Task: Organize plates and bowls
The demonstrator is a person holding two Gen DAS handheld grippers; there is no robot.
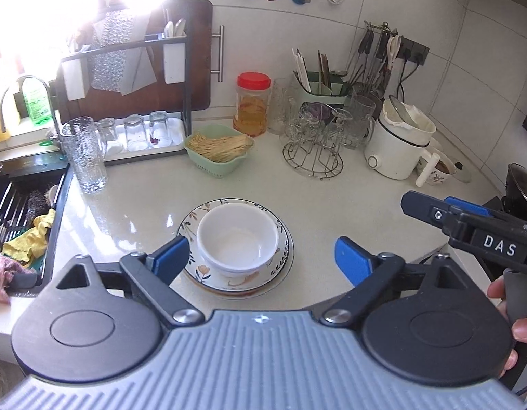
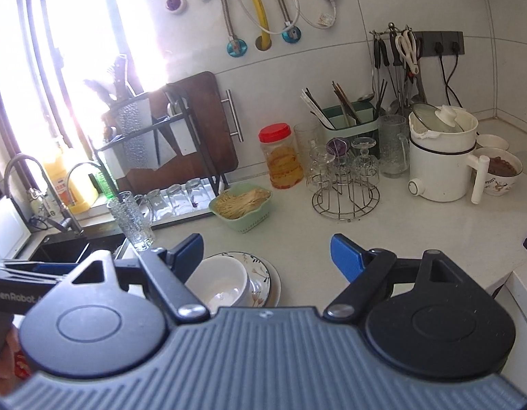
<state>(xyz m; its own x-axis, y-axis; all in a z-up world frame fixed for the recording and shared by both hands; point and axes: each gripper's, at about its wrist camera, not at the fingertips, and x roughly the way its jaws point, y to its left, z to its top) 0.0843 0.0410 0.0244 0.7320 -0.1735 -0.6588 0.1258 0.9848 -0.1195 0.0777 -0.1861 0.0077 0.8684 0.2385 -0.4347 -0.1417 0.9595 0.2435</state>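
Note:
A white bowl point(image 1: 237, 239) sits nested on flowered plates point(image 1: 284, 256) stacked on the white counter. My left gripper point(image 1: 261, 258) hangs above the near side of this stack, jaws wide open, nothing between the blue pads. In the right wrist view the same bowl point(image 2: 219, 285) and plates point(image 2: 263, 273) lie low at the left, partly hidden behind the left finger. My right gripper point(image 2: 266, 256) is open and empty, above and to the right of the stack. It also shows at the right edge of the left wrist view, held by a hand point(image 1: 516, 314).
Behind the stack stand a tall glass mug point(image 1: 85, 153), a green basket of noodles point(image 1: 219, 150), an oil jar point(image 1: 251, 104), a wire glass rack point(image 1: 313, 143) and a white electric pot point(image 1: 400, 143). The sink point(image 1: 20, 218) lies left. A filled bowl point(image 2: 502, 171) sits far right.

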